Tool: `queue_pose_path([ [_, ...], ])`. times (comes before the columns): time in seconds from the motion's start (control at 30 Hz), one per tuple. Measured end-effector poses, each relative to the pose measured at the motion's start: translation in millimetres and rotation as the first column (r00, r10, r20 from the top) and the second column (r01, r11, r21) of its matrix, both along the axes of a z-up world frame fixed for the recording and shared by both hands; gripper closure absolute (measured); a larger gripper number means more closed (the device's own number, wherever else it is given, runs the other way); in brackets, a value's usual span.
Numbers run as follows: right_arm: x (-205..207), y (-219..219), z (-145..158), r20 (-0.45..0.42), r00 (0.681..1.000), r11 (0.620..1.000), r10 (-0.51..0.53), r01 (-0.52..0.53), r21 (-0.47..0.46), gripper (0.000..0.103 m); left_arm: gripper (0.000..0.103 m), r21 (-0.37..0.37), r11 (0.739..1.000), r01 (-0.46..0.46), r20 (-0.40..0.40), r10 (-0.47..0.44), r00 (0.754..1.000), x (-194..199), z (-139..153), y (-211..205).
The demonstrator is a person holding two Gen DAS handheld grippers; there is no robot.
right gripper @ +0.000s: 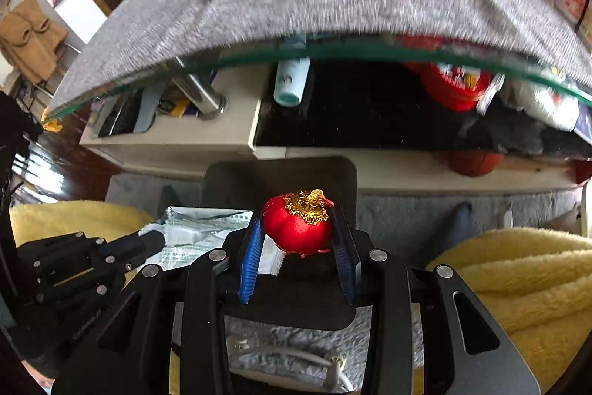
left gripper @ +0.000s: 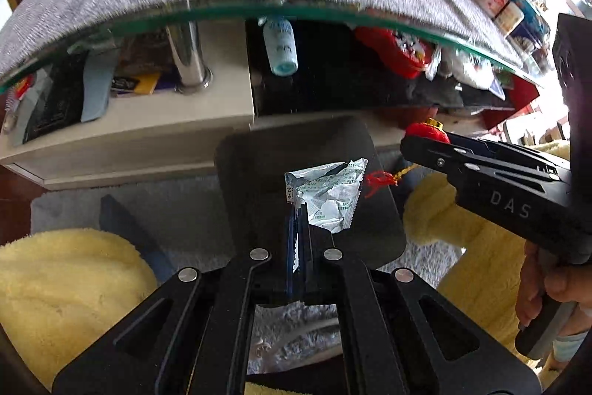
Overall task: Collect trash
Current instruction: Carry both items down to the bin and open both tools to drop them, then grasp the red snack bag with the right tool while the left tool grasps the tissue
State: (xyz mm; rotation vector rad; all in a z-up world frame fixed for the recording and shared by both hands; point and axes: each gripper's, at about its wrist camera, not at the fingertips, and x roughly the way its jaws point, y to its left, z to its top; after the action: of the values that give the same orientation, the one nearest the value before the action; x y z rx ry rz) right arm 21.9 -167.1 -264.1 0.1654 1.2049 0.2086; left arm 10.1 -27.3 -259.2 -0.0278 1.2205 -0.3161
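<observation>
My left tongs (left gripper: 296,210) pinch a foil wrapper (left gripper: 327,197); right tongs (right gripper: 298,228) clasp a red lantern ornament (right gripper: 296,226) — both over the dark bin (left gripper: 259,165). Thin foil may slip out early.

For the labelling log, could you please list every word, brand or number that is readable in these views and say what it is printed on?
"DAS": white letters on the side of the right hand-held gripper.
Green print on the foil wrapper in the left hand-held gripper: too small to read.
Text on the side of the left hand-held gripper in the right wrist view: blurred.
Labels on the blue bottle, red tin and jars: unreadable.
</observation>
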Motion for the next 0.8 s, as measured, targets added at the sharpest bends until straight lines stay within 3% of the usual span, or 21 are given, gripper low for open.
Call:
queue_pose_path([
  [0.17,5,1,-6,-0.013,1.0,1.0,0.002,-0.002,0.01,0.064,0.096,0.0,1.0,-0.001,-0.021,0.001,1.0,0,-3,-1],
  [0.27,6,1,-4,-0.012,1.0,1.0,-0.002,0.002,0.021,0.046,0.087,0.007,1.0,-0.006,-0.022,0.006,1.0,3,-3,0],
  [0.37,8,-3,-1,-0.007,1.0,1.0,-0.015,0.015,0.021,0.046,0.079,0.011,1.0,-0.015,-0.02,0.015,1.0,5,-3,3],
  [0.47,11,-10,4,0.005,0.999,0.999,-0.034,0.034,0.015,0.045,0.067,0.021,0.999,-0.025,-0.014,0.026,1.0,7,-2,6],
  [0.7,23,-42,37,0.108,0.987,0.992,-0.115,0.121,-0.047,0.027,0.017,0.08,0.995,-0.06,0.083,0.053,0.995,18,27,18],
  [0.8,31,-54,54,0.154,0.978,0.987,-0.143,0.153,-0.055,0.023,0.009,0.09,0.994,-0.064,0.119,0.053,0.991,25,42,19],
])
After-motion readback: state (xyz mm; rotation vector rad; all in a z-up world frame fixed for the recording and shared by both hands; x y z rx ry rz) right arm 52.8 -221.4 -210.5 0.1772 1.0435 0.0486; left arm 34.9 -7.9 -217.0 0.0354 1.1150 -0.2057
